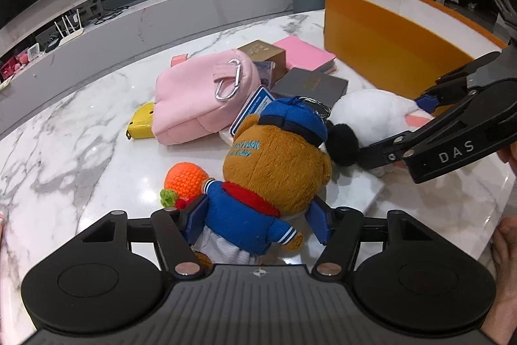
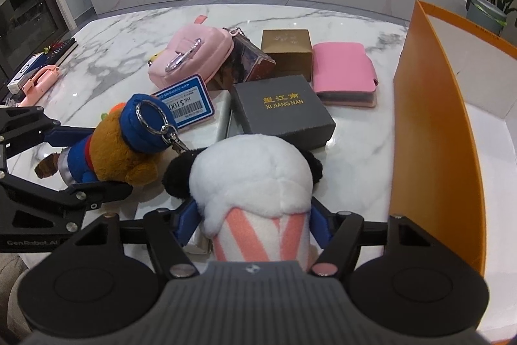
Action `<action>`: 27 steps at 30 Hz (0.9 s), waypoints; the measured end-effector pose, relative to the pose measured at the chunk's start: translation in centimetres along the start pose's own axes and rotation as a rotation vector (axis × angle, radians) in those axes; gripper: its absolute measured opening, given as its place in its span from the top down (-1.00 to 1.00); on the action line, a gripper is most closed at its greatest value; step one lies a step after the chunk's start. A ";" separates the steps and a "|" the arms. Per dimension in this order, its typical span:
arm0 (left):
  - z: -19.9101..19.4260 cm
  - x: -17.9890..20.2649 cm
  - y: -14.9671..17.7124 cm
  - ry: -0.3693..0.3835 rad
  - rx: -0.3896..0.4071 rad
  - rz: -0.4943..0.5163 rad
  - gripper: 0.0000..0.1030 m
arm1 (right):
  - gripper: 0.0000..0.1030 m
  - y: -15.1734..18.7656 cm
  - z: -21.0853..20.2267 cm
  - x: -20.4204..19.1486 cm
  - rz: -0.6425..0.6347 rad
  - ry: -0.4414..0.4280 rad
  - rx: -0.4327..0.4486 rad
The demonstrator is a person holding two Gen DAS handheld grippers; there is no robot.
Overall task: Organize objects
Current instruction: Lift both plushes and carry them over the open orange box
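A brown bear plush (image 1: 274, 164) in a blue cap and jacket lies on the marble table (image 1: 80, 131). My left gripper (image 1: 257, 223) has its blue pads pressed on the bear's jacket from both sides. From the right wrist view the bear (image 2: 129, 154) lies between the left gripper's (image 2: 106, 160) black fingers. A white panda plush (image 2: 255, 177) with black ears and a pink-striped body sits between the pads of my right gripper (image 2: 253, 223), which is shut on it. The left wrist view has the panda (image 1: 368, 115) held by the right gripper (image 1: 394, 125) to the bear's right.
An open orange box (image 2: 433, 118) stands at the right. Behind the plushes lie a grey lettered box (image 2: 284, 112), a gold box (image 2: 286, 49), a pink wallet (image 2: 344, 70), a pink pouch (image 2: 190, 54) and a blue price tag (image 2: 185, 101). An orange crochet toy (image 1: 185, 180) sits left of the bear.
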State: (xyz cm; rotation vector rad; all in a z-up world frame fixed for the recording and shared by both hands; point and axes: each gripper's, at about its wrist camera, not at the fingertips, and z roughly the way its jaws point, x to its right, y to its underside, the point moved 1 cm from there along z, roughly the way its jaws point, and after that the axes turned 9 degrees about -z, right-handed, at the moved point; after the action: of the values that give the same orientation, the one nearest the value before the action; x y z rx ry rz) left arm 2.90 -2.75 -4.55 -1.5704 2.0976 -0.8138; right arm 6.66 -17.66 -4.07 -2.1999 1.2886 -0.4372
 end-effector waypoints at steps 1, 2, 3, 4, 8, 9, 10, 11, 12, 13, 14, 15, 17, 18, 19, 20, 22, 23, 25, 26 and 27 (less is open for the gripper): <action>-0.2 0.1 0.0 0.003 0.002 -0.002 -0.43 | -0.36 -0.1 -0.2 0.0 0.000 -0.002 0.005; -0.5 0.2 -0.1 0.002 0.007 -0.003 -0.43 | -0.36 -0.1 -0.4 0.0 -0.001 -0.004 0.010; -0.7 0.2 -0.1 0.002 0.013 -0.005 -0.43 | -0.36 -0.2 -0.6 -0.1 -0.003 -0.004 0.016; -1.1 0.2 -0.2 0.003 0.020 -0.010 -0.43 | -0.36 -0.3 -0.9 -0.2 -0.006 -0.003 0.022; -2.5 0.0 -0.4 0.007 0.046 -0.042 -0.43 | -0.36 -0.5 -1.8 -0.4 -0.016 -0.003 0.045; -3.0 0.0 -0.5 0.006 0.054 -0.048 -0.43 | -0.35 -0.6 -2.1 -0.5 -0.017 -0.005 0.052; -3.4 0.0 -0.6 0.005 0.061 -0.052 -0.43 | -0.35 -0.7 -2.4 -0.6 -0.020 -0.007 0.059; -3.8 0.0 -0.7 0.004 0.066 -0.055 -0.43 | -0.35 -0.8 -2.8 -0.7 -0.024 -0.007 0.067; -4.2 0.0 -0.8 0.003 0.071 -0.057 -0.43 | -0.35 -0.9 -3.2 -0.8 -0.028 -0.007 0.075; -4.5 0.0 -0.9 0.002 0.075 -0.057 -0.43 | -0.35 -1.1 -3.6 -0.9 -0.033 -0.006 0.085; -4.8 0.1 -1.0 -0.001 0.078 -0.054 -0.43 | -0.35 -1.2 -4.1 -1.0 -0.036 -0.006 0.094; -5.1 0.3 -1.2 -0.006 0.082 -0.053 -0.43 | -0.35 -1.3 -4.5 -1.0 -0.035 -0.007 0.102; -5.7 0.5 -1.6 -0.009 0.095 -0.061 -0.43 | -0.35 -1.4 -5.3 -0.9 -0.033 -0.008 0.118; -6.0 0.7 -1.8 -0.005 0.100 -0.073 -0.43 | -0.35 -1.5 -5.7 -0.9 -0.032 -0.006 0.125; -6.3 0.8 -1.9 0.002 0.106 -0.089 -0.43 | -0.35 -1.6 -6.1 -0.8 -0.029 -0.005 0.134; -6.5 0.9 -2.2 0.012 0.110 -0.108 -0.43 | -0.35 -1.7 -6.5 -0.8 -0.026 -0.005 0.143; -6.8 1.3 -2.6 0.027 0.118 -0.127 -0.43 | -0.35 -1.9 -7.3 -0.7 -0.024 -0.006 0.159; -6.9 1.6 -2.8 0.027 0.123 -0.127 -0.43 | -0.35 -2.0 -7.8 -0.7 -0.024 -0.005 0.168; -7.1 2.2 -3.3 0.024 0.133 -0.126 -0.43 | -0.35 -2.3 -8.6 -0.5 -0.023 0.002 0.186; -7.2 2.5 -3.6 0.027 0.139 -0.127 -0.43 | -0.35 -2.4 -9.0 -0.3 -0.022 0.007 0.195; -7.4 2.8 -4.1 0.033 0.146 -0.129 -0.43 | -0.35 -2.6 -9.5 0.0 -0.018 0.011 0.203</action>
State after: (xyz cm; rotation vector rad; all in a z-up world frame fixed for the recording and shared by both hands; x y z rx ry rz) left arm 0.50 -4.65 3.79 -1.6368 1.9272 -1.0196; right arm 3.38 -19.41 5.07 -2.0434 1.1758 -0.5627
